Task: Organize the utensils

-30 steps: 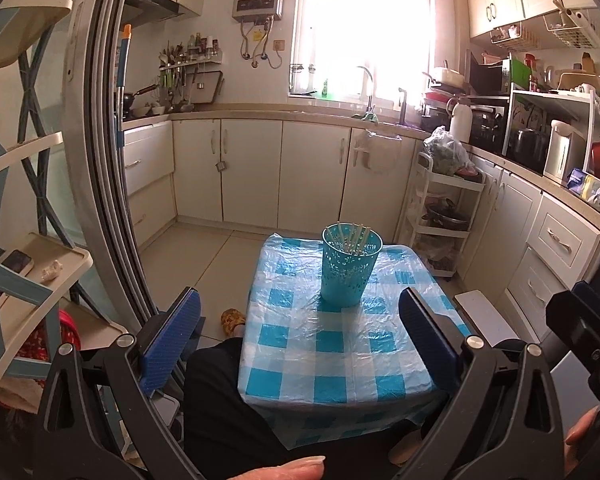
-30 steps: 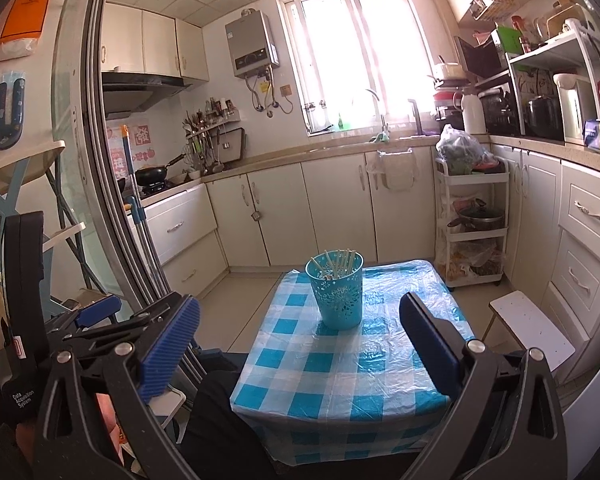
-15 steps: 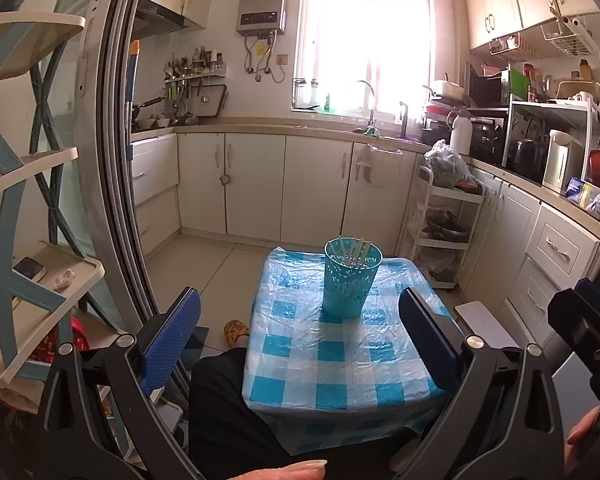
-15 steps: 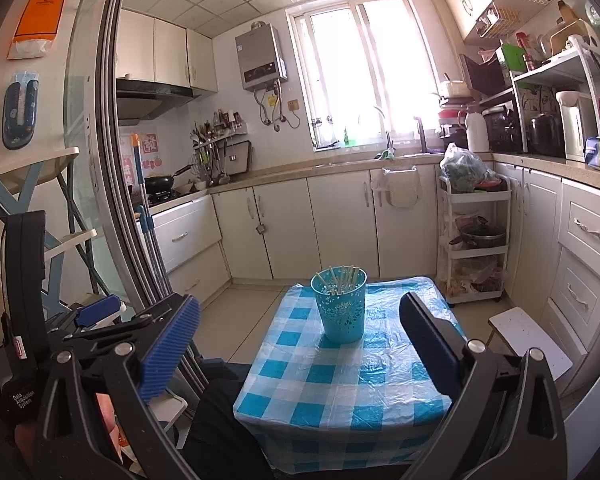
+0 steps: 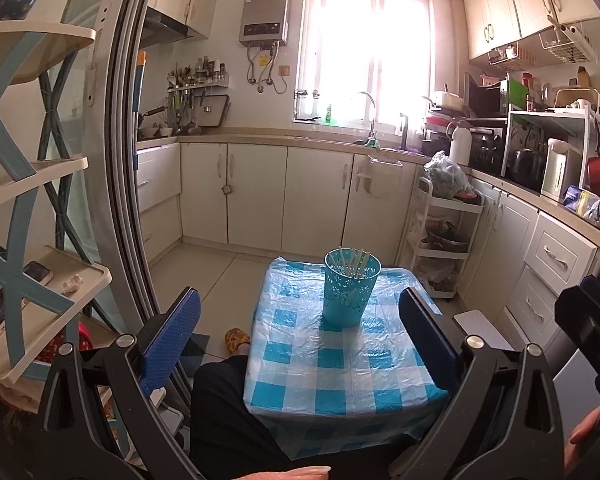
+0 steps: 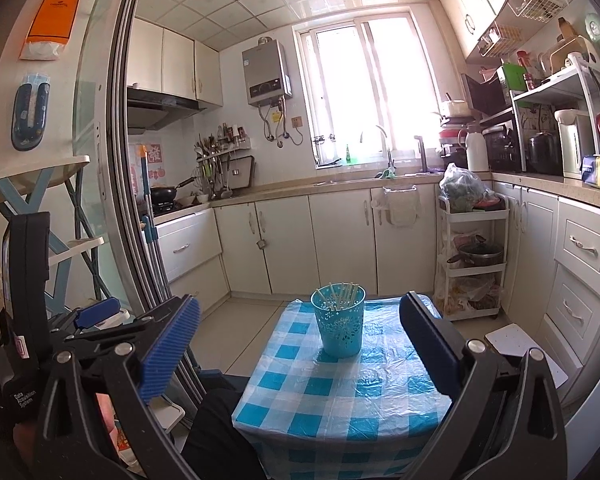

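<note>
Both of my claws hang spread wide and hold nothing: my left claw (image 5: 299,320) and my right claw (image 6: 299,330) each frame the small table between blue ribbed pads (image 5: 176,334), well short of anything on it. Seen from the right claw, the left one sits just off its left side (image 6: 96,316), lower and closer to me. Right under the claws lies my dark trouser leg (image 5: 220,412), pressed against the near edge of the table. Ahead of that leg spreads the blue-and-white checked tablecloth (image 5: 340,372), covered by wrinkled clear plastic. Farther on, toward the far end of the table and roughly centred between my fingertips, stands the turquoise perforated holder (image 5: 351,286), upright, with a bundle of pale chopsticks (image 5: 354,260) leaning inside it, tips above the rim. From the right claw the same holder (image 6: 339,320) and chopsticks (image 6: 338,294) sit slightly left of centre. Beyond the table, off to the right, a white tiered cart (image 5: 444,236) stands against the cabinets with a bagged bundle on top. Past the floor tiles, cream base cabinets (image 5: 284,196) run under the counter, and the bright window (image 5: 366,52) glows above the sink, a water heater (image 5: 265,14) mounted to its left.
</note>
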`<state>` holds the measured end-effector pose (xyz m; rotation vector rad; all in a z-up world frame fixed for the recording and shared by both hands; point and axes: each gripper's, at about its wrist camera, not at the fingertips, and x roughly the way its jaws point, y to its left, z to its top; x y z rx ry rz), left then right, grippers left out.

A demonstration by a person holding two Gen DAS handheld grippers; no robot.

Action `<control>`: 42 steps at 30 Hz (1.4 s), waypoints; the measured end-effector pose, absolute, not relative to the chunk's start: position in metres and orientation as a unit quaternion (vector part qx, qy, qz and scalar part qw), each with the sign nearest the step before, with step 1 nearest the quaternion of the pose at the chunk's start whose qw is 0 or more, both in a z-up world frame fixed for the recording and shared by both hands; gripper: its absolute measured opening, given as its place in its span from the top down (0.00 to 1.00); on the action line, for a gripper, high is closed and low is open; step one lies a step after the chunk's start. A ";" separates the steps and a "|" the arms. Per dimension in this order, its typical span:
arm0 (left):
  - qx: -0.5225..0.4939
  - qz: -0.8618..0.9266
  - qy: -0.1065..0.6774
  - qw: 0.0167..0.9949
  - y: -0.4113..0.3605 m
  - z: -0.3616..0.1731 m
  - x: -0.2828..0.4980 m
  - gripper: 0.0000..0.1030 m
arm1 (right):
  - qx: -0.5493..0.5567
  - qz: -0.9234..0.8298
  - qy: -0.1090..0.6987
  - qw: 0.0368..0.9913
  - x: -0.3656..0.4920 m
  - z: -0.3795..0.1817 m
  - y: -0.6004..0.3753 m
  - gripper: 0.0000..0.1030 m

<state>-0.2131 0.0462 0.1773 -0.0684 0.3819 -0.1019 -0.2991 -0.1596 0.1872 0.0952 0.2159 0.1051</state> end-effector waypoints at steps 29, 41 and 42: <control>-0.033 -0.049 0.174 0.983 0.050 0.182 -0.227 0.07 | 0.036 0.055 0.092 0.994 -0.311 0.191 -0.153 0.07; -0.033 -0.049 0.174 0.983 0.049 0.182 -0.228 0.07 | 0.035 0.056 0.091 0.994 -0.313 0.192 -0.153 0.07; -0.033 -0.049 0.174 0.983 0.049 0.182 -0.228 0.07 | 0.035 0.056 0.092 0.994 -0.313 0.192 -0.152 0.07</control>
